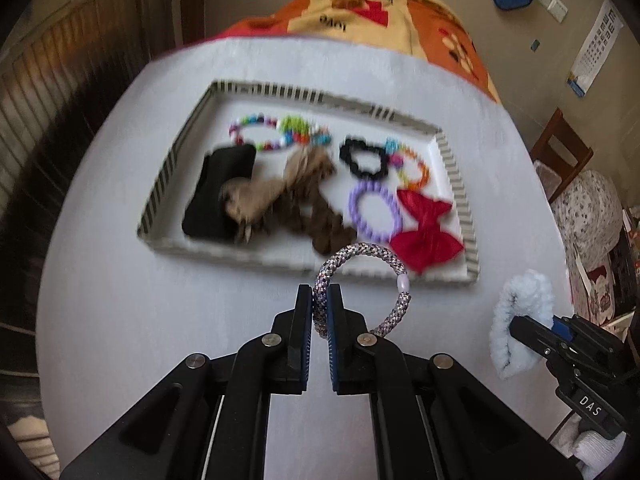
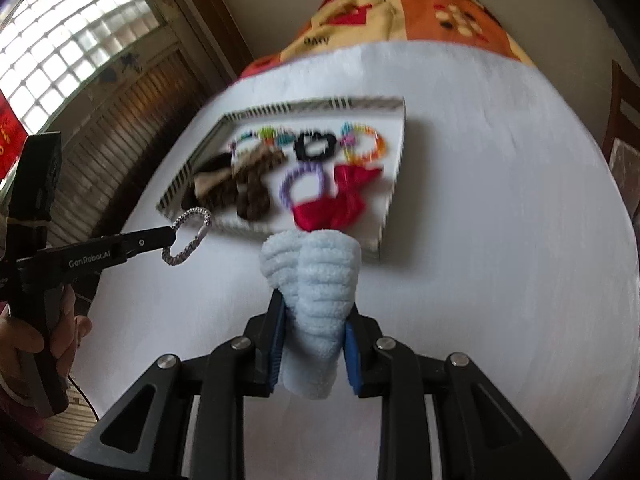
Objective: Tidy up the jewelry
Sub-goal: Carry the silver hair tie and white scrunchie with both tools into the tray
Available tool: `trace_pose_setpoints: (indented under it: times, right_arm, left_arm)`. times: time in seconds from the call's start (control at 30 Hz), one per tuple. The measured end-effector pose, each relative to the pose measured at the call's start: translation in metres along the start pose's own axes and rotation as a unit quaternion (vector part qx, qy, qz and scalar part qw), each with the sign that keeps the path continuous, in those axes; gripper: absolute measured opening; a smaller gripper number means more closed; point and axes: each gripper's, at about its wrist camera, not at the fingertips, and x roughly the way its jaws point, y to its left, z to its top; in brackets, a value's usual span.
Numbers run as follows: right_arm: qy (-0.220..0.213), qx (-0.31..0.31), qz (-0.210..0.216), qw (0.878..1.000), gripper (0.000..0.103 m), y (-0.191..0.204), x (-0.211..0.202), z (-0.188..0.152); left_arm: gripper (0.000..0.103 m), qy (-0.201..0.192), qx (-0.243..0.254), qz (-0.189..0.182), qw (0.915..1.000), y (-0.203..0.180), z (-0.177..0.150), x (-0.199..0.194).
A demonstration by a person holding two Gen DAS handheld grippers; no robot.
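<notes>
Nearly done, I'd judge: striped tray (image 1: 168,168) w/ most pieces (blurry), left gripper (image 1: 320,312) fingers clamped on speckled hair tie (image 1: 394,264), right gripper (image 2: 314,344) squeezing fluffy blue scrunchie (image 2: 316,276), both above worktop (image 1: 140,320), short of tray.

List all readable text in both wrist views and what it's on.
"GenRobot.AI": on the finger arm of the left gripper, seen in the right wrist view.
"DAS": on the body of the right gripper, seen in the left wrist view.
"love": printed, upside down, several times on the patterned blanket.
Wall calendar: print too small to read.
Red banner at the window: characters blurred, unreadable.
</notes>
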Motion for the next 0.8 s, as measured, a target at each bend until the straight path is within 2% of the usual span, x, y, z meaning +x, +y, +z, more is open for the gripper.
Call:
trace_pose_setpoints:
  times: [0.17,0.43,0.6,0.8]
  right_arm:
    - [-0.007,0.002,-0.012,1.000,0.026,-0.007,0.016,0.041]
    - [0.001,0.004,-0.030,1.000,0.027,-0.023,0.061,0.092]
    - [0.021,0.009,-0.037,0.999,0.027,-0.036,0.100,0.115]
    - [0.037,0.017,-0.052,0.998,0.027,-0.051,0.134,0.125]
  left_arm:
    - [0.000,-0.008,0.004,0.008,0.9999,-0.004,0.033,0.009]
    - [0.000,0.008,0.012,0.014,0.9998,-0.014,0.061,0.045]
    - [0.000,0.024,0.015,0.020,0.9994,-0.016,0.070,0.072]
    - [0.000,0.039,0.017,0.024,0.9988,-0.018,0.075,0.096]
